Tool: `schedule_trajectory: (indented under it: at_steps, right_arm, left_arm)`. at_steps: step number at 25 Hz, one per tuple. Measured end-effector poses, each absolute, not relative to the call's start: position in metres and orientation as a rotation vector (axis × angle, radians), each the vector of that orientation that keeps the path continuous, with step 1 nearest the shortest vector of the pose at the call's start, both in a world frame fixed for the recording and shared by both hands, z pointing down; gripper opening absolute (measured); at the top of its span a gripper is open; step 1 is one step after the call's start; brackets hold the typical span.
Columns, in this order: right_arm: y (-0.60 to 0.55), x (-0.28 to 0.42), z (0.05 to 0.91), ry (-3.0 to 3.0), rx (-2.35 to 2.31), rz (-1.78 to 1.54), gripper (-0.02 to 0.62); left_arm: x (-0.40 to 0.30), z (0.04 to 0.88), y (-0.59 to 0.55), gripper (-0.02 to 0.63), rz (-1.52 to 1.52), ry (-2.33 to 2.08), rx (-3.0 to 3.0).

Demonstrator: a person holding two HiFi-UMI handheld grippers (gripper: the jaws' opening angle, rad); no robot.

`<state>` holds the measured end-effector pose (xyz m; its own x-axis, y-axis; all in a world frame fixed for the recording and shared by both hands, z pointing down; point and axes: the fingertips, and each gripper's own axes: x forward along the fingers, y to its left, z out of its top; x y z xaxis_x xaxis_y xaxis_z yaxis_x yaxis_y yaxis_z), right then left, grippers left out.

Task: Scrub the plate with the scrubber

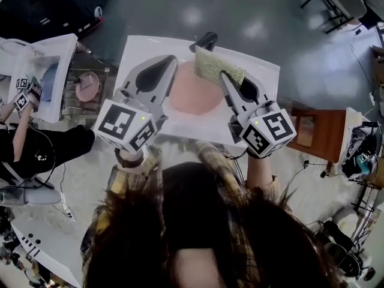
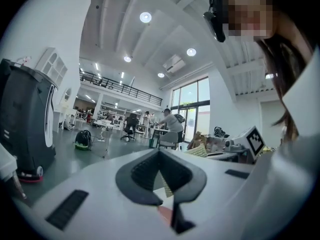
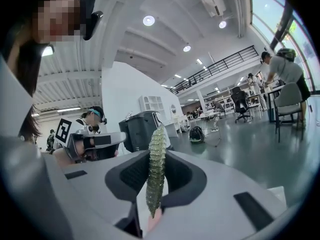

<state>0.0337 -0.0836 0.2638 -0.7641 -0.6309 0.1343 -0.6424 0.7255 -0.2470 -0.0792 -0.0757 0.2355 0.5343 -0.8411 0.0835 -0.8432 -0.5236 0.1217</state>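
A round pink plate (image 1: 195,95) lies flat on the white table (image 1: 264,77). My right gripper (image 1: 223,75) is shut on a yellow-green scrubber (image 1: 217,66), which hangs over the plate's far right edge. In the right gripper view the scrubber (image 3: 156,164) stands edge-on between the jaws of my right gripper (image 3: 152,204), with the plate (image 3: 154,223) as a pink sliver below. My left gripper (image 1: 173,59) reaches over the plate's left edge. Its jaws are shut with nothing seen between them (image 2: 169,200), and a bit of the plate (image 2: 164,215) shows beneath.
A black object (image 1: 205,39) sits at the table's far edge. To the left, another person works at a second white table with a pink dish (image 1: 89,84). A brown wooden stand (image 1: 318,131) is on the right. Grey floor lies beyond the table.
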Motion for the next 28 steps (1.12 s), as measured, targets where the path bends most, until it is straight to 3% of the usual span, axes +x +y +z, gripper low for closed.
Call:
schedule_trajectory:
  at_steps: [18, 28]
  right_arm:
    - [-0.092, 0.035, 0.294, -2.718, 1.326, 0.531, 0.079]
    - [-0.079, 0.019, 0.357, -2.627, 1.285, 0.68, 0.078]
  left_arm:
    - [-0.074, 0.301, -0.118, 0.014, 0.186, -1.14, 2.663]
    - [-0.076, 0.371, -0.119, 0.015, 0.352, -1.023, 2.602]
